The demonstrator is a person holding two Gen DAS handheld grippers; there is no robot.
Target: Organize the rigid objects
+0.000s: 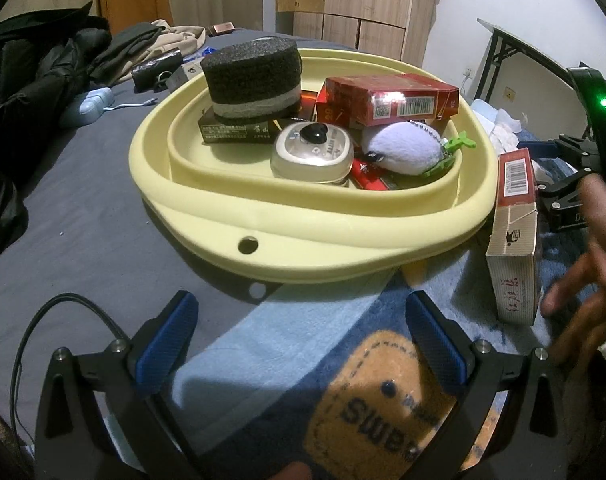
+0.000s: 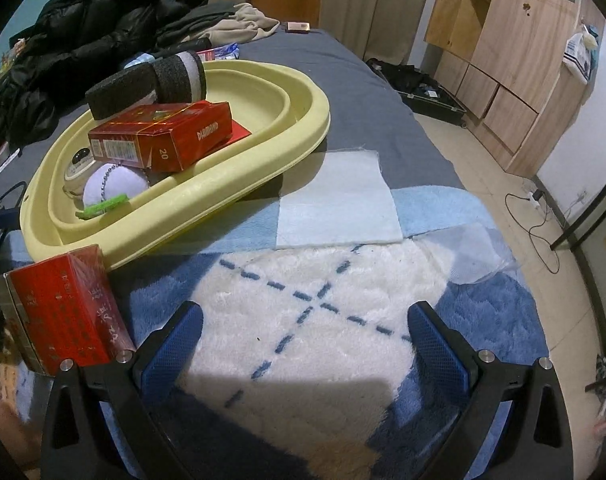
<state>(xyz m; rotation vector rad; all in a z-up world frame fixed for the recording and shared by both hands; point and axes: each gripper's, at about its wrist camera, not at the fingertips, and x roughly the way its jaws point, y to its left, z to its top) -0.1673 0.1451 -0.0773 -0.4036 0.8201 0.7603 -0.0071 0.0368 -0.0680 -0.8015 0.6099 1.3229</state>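
Beside basin (image 1: 303, 236), upright carton (image 1: 513, 240)

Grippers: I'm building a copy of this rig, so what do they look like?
Left gripper and right gripper match: black angular frames with silver bolts and blue textured pads. A thin black cable loops beside the left one.

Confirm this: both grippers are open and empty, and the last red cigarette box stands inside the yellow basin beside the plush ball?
Not quite. The red cigarette box stands outside the yellow basin, upright on the blue rug, as the right wrist view shows. Left gripper and right gripper are open and empty.
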